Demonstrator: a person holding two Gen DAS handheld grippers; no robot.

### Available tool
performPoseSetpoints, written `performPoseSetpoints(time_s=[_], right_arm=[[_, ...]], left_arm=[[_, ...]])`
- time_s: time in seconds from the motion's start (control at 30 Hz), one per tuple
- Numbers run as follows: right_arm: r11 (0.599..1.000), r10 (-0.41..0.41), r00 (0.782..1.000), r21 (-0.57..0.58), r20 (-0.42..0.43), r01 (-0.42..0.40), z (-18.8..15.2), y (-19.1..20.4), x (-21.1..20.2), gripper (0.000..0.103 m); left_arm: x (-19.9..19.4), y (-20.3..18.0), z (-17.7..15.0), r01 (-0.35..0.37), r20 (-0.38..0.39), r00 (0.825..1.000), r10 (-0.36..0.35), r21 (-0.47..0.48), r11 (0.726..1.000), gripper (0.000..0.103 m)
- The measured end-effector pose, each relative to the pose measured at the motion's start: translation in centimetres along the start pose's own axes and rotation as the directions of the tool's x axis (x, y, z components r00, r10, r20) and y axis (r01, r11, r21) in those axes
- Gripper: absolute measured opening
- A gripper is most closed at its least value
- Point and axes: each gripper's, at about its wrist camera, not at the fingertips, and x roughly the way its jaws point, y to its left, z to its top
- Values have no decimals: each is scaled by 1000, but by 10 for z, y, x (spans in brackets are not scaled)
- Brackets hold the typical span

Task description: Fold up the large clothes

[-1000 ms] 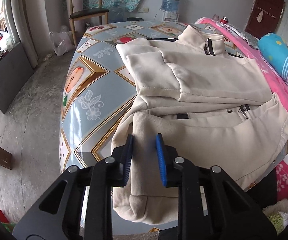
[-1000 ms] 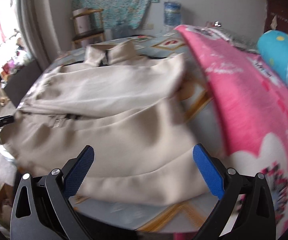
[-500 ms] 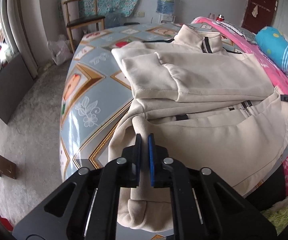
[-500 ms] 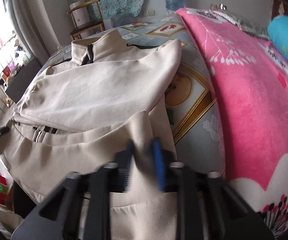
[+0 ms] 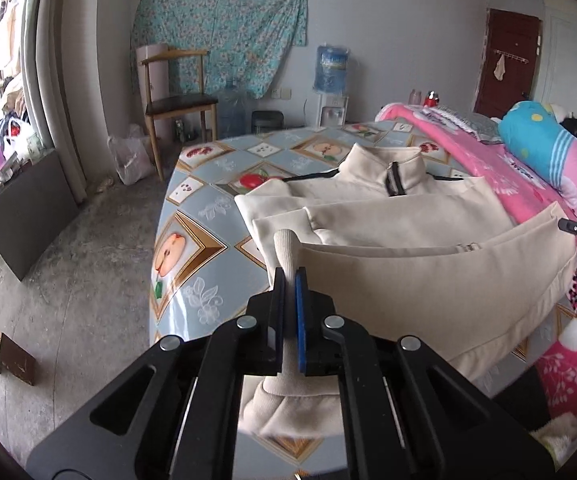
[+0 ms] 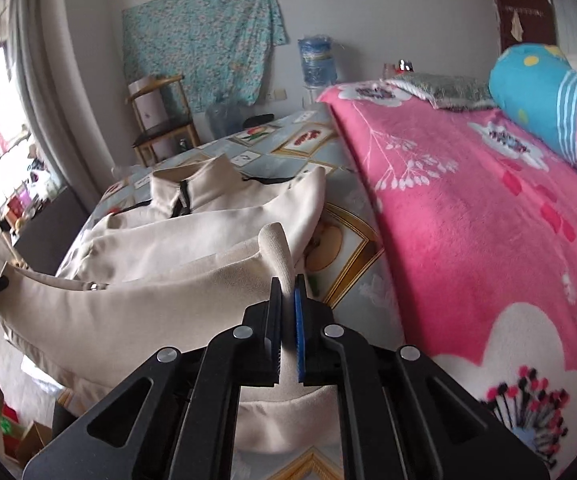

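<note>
The cream jacket [image 5: 400, 216] lies on the patterned tablecloth [image 5: 208, 216] just beside the pink blanket [image 6: 468, 220], collar at the far end and sleeves folded across the chest, its near hem raised off the cloth. It appears soft, thick and moderately heavy, sagging between supports, so it is best held at the ribbed hem corners. The left gripper [image 5: 290, 276] is clenched on one hem corner and the right gripper [image 6: 287, 284] on the other, fabric pinched between the pads.
</note>
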Motion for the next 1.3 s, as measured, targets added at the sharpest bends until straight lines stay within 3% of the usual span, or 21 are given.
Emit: performPoseSetpoints(time_s=[0.13,0.2,0.33,0.37,0.47,0.53,0.63,0.77,0.83,0.9,0.97,1.03,1.17,1.3], right_arm=[[999,-34,988,-4,-148,34,-7,-4,58,6],[999,-47,984,11,-173,50,-7,-6,66,14],[995,-72,994,58,-82,77,4,-6,33,53],[996,-65,997,62,-47,68,7,-3,19,55],[1000,-17,1000,21,-26,17,6,21,2,62],[998,56,995,-20,-83,-58,-2,46,9,64],[979,181,955,-55,-234,-199,-29,96,39,65],[971,162,934,-120,-319,-209,-54,138,66,65],[971,90,940,-181,-330,-156,-63,150,76,65],[966,24,952,-239,-305,-101,-66,156,74,56],[959,-29,958,-278,-285,-54,-66,157,70,27],[958,-31,957,-281,-290,-54,-64,152,68,8],[964,2,962,-257,-274,-75,-58,146,60,3],[969,37,986,-234,-165,-76,-35,150,33,3]], left_arm=[[58,13,-11,0,-136,991,-6,-49,999,6],[75,18,-19,-31,-195,981,18,-65,997,17],[51,23,-17,-116,-111,988,108,-74,990,33],[44,22,-16,-121,-94,989,114,-75,990,33],[24,8,-14,-15,-69,998,9,-89,996,33],[26,-12,-16,93,-117,988,-101,-72,993,42],[38,-44,-26,152,-177,972,-155,-31,988,50],[63,-81,-45,99,-236,968,-83,54,994,50],[68,-90,-54,48,-235,972,-24,97,994,45],[67,-98,-59,2,-199,980,28,146,989,38],[64,-102,-62,2,-181,983,30,171,985,22],[64,-109,-65,-29,-158,985,65,218,975,3],[58,-114,-63,-66,-106,989,99,274,959,1],[25,-110,-38,-95,11,995,96,248,964,1]])
